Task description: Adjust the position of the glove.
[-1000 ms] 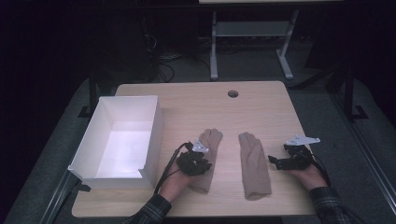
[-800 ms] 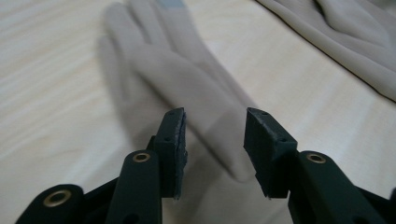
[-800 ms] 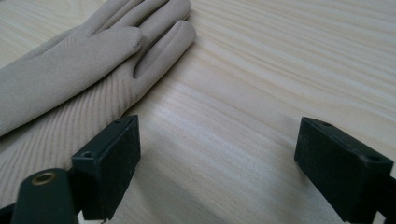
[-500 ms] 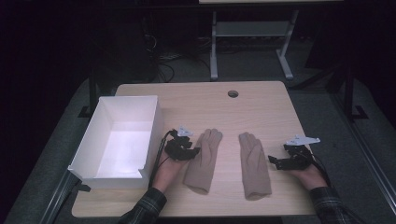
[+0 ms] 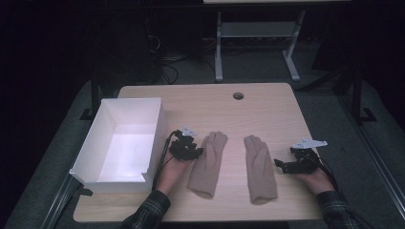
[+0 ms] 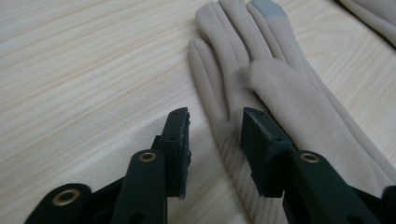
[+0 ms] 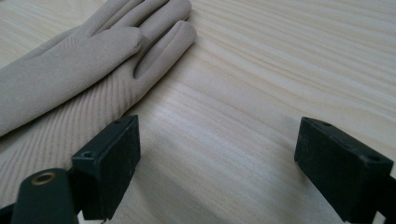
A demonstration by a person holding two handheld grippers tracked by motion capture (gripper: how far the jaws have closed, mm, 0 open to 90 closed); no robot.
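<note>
Left of left glove [image 5: 207, 163]: white box [image 5: 90, 164]; left hand-held gripper [image 5: 193, 151] closing, empty; right [image 5: 281, 166] open.

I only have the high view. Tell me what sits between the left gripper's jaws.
Observer: The left gripper's jaws have just been closing. The side edge of the left glove lies between them, and the pads are not pressing on it.
Operator: Now report the other side.
Observer: The right gripper stands wide open over bare table, with one jaw at the right glove's ribbed part.
Operator: Give me one glove detail.
Observer: The left glove has a grey patch on one fingertip.
</note>
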